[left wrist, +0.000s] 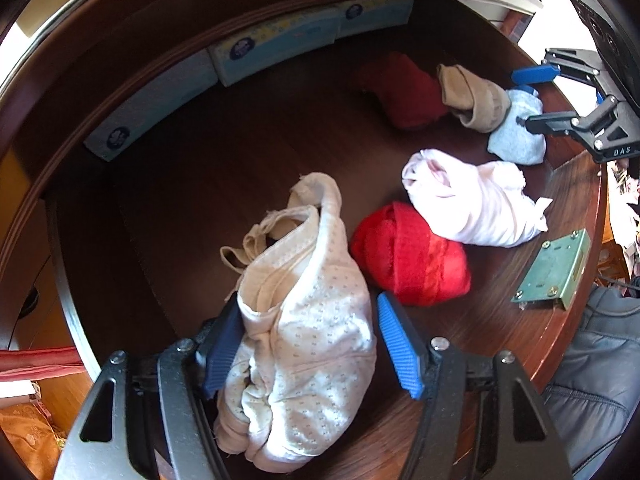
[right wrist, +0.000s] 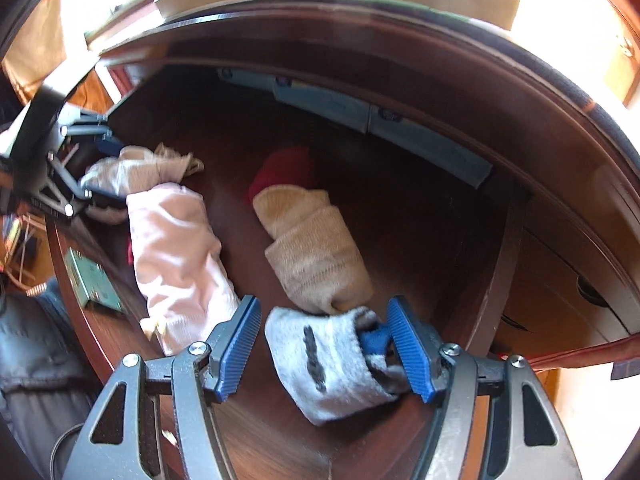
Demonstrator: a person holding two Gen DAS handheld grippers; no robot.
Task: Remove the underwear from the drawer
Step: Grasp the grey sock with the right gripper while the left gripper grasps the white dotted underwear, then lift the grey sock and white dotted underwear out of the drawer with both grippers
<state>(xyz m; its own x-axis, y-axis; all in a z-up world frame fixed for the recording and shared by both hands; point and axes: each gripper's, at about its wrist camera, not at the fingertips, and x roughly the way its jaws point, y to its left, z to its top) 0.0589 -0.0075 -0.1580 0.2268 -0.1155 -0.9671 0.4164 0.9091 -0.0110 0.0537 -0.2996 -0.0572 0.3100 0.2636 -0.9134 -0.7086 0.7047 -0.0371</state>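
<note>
I look into an open dark wooden drawer [left wrist: 208, 168]. My left gripper [left wrist: 310, 344] is open around a cream dotted pair of underwear [left wrist: 308, 344] lying between its blue pads; the pads do not press it. Beside it lie a bright red rolled garment [left wrist: 412, 256] and a pale pink one [left wrist: 468, 200]. My right gripper [right wrist: 324, 344] is open over a grey sock bundle [right wrist: 332, 364], which shows in the left wrist view [left wrist: 516, 132] too. A beige sock roll [right wrist: 316, 240] and a dark red garment [right wrist: 284, 168] lie beyond it.
Blue-and-white boxes [left wrist: 276, 44] line the drawer's back wall. A green metal lock plate [left wrist: 556, 268] sits on the inside of the drawer front. A dark padded jacket [left wrist: 600, 380] is just outside the front edge.
</note>
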